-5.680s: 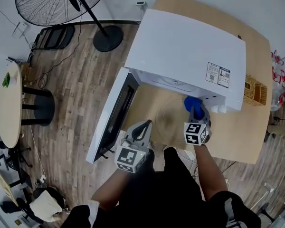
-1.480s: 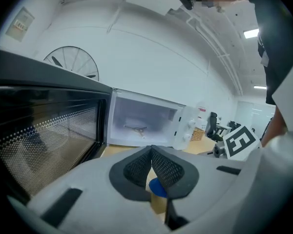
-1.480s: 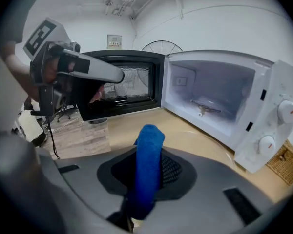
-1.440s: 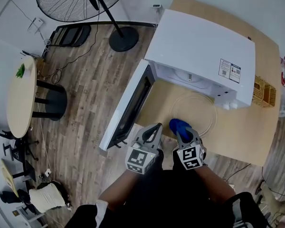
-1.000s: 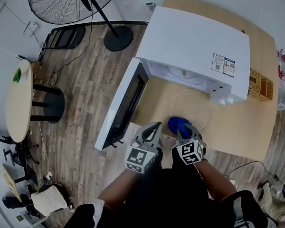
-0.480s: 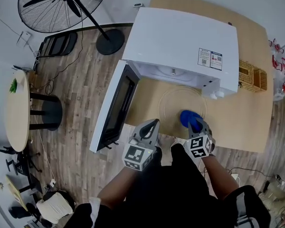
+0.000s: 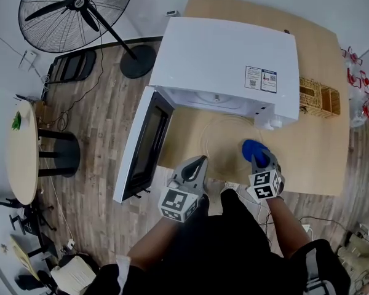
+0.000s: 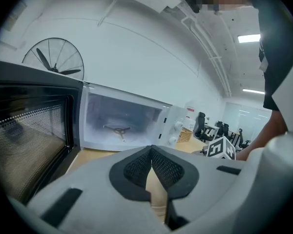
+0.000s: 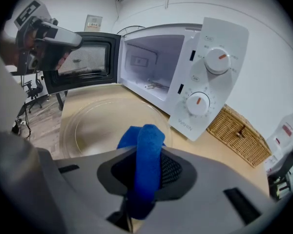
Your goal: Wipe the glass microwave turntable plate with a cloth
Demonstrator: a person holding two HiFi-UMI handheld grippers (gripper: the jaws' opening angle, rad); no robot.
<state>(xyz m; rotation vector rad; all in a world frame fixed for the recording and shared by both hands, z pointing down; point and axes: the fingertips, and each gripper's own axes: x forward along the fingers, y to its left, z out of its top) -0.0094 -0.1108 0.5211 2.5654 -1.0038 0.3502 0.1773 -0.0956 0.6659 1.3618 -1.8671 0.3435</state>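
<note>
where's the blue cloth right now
The blue cloth is clamped in the right gripper, over the right edge of the glass plate on the table, just in front of the open microwave.

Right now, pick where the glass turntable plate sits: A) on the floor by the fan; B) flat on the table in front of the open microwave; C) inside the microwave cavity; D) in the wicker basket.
B: the glass plate lies flat on the wooden table before the open microwave, whose cavity holds only the bare turntable hub; the right gripper holds a blue cloth near its rim.
</note>
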